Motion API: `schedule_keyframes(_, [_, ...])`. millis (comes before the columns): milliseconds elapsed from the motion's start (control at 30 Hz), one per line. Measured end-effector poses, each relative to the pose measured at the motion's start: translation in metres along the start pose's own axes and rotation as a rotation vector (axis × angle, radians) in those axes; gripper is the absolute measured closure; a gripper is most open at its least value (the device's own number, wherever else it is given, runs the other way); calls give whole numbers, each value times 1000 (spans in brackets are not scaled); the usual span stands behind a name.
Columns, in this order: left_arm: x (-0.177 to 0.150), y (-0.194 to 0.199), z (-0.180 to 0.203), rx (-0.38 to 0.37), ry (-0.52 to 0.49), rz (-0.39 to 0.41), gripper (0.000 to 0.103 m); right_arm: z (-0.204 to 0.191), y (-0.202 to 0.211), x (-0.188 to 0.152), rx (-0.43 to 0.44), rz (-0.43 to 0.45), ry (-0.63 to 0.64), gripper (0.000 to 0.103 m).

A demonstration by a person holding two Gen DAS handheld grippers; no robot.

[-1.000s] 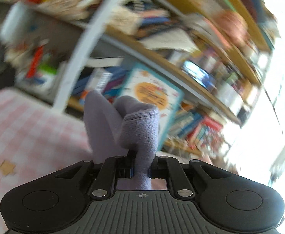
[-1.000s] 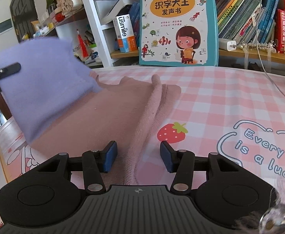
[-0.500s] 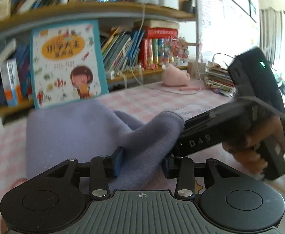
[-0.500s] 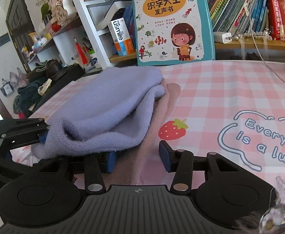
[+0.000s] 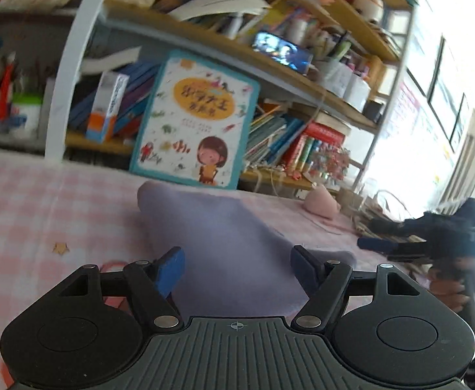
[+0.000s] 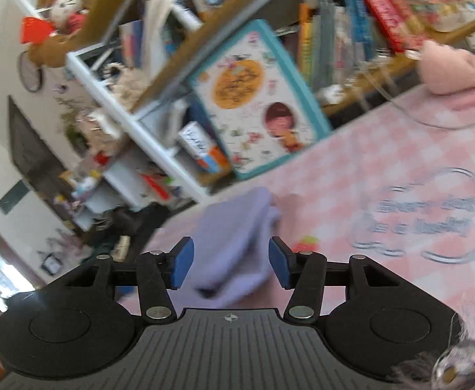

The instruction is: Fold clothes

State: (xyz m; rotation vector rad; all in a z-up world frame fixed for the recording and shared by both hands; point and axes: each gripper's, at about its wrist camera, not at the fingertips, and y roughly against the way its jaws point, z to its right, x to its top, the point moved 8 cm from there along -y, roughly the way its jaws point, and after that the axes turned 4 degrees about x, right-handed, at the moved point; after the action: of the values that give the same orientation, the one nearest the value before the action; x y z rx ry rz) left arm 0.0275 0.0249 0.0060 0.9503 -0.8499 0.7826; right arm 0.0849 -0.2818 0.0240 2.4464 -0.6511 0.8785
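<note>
A folded lilac knit garment (image 5: pixel 224 237) lies flat on the pink checked tablecloth (image 5: pixel 42 201). My left gripper (image 5: pixel 238 269) hovers just above its near end. Its jaws are opening, and the blue pads stand wide on either side of the cloth without pressing it. In the right wrist view the same garment (image 6: pixel 237 227) lies below and ahead of my right gripper (image 6: pixel 230 266). Those jaws are opening a little and hold nothing. That view is rolled to one side. The right gripper (image 5: pixel 432 237) also shows at the left wrist view's right edge, held by a hand (image 5: pixel 448 289).
A picture book (image 5: pixel 198 123) leans on the crowded bookshelf (image 5: pixel 302 74) behind the table. A pink plush toy (image 6: pixel 448 68) and a thin cable (image 6: pixel 432 125) lie at the table's far right. A strawberry print (image 6: pixel 305 243) sits beside the garment.
The left gripper has let go of the lilac garment and its jaws have spread wide; the garment now lies flat. The right gripper has lifted and rolled away from the cloth.
</note>
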Motion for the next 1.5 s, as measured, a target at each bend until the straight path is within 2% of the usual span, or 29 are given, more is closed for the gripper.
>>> schedule_keyframes(100, [0, -6, 5, 3, -28, 18, 29, -15, -33, -3, 32, -84, 19, 53])
schedule_keyframes(233, [6, -15, 17, 21, -99, 25, 29, -14, -84, -16, -48, -209, 74, 56])
schedule_keyframes(300, [8, -13, 20, 32, -120, 37, 24, -12, -100, -21, -108, -245, 114, 93])
schedule_keyframes(333, [9, -12, 20, 38, -124, 45, 22, -16, -105, -22, -133, -248, 159, 93])
schedule_keyframes(433, [11, -10, 19, 48, -129, 59, 21, -55, -87, -17, -150, -149, 396, 93])
schedule_keyframes(500, [3, -16, 18, 42, -123, 32, 21, -79, -67, -18, -154, -78, 514, 93])
schedule_keyframes(567, [-8, -25, 16, 45, -113, -15, 21, -72, -60, -23, -225, -64, 549, 94])
schedule_keyframes(633, [-20, -34, 15, 49, -104, -69, 21, -38, -66, -34, -343, -129, 495, 94])
schedule_keyframes(667, [-23, -36, 15, 50, -103, -81, 21, -21, -70, -38, -356, -164, 438, 92])
schedule_keyframes(767, [-25, -37, 13, 47, -97, -87, 21, 12, -64, -43, -304, -172, 271, 85])
schedule_keyframes(800, [-23, -36, 10, 44, -85, -86, 17, 13, -59, -38, -292, -153, 236, 72])
schedule_keyframes(867, [-20, -37, 4, 36, -34, -94, 14, 15, -51, -27, -295, -124, 219, 54])
schedule_keyframes(967, [-19, -47, -5, 28, 45, -135, 14, 17, -57, -20, -313, -150, 231, 51])
schedule_keyframes(1067, [-25, -61, -10, 12, 98, -196, 14, 29, -67, -23, -309, -192, 168, 48])
schedule_keyframes(1167, [-29, -70, -13, -36, 149, -232, 14, 38, -75, -26, -301, -207, 97, 44])
schedule_keyframes(1233, [-30, -76, -14, -65, 171, -257, 14, 40, -78, -28, -295, -209, 55, 49])
schedule_keyframes(1267, [-31, -77, -15, -71, 182, -266, 15, 39, -78, -29, -292, -207, 45, 59])
schedule_keyframes(1300, [-32, -79, -17, -76, 194, -274, 19, 33, -76, -32, -276, -202, 47, 79])
schedule_keyframes(1333, [-32, -75, -17, -75, 181, -276, 26, 24, -75, -35, -241, -199, 40, 88])
schedule_keyframes(1400, [-32, -66, -16, -70, 145, -276, 33, 3, -71, -46, -187, -206, 65, 89])
schedule_keyframes(1500, [-36, -44, -13, -75, 102, -293, 35, -27, -62, -67, -150, -236, 134, 89])
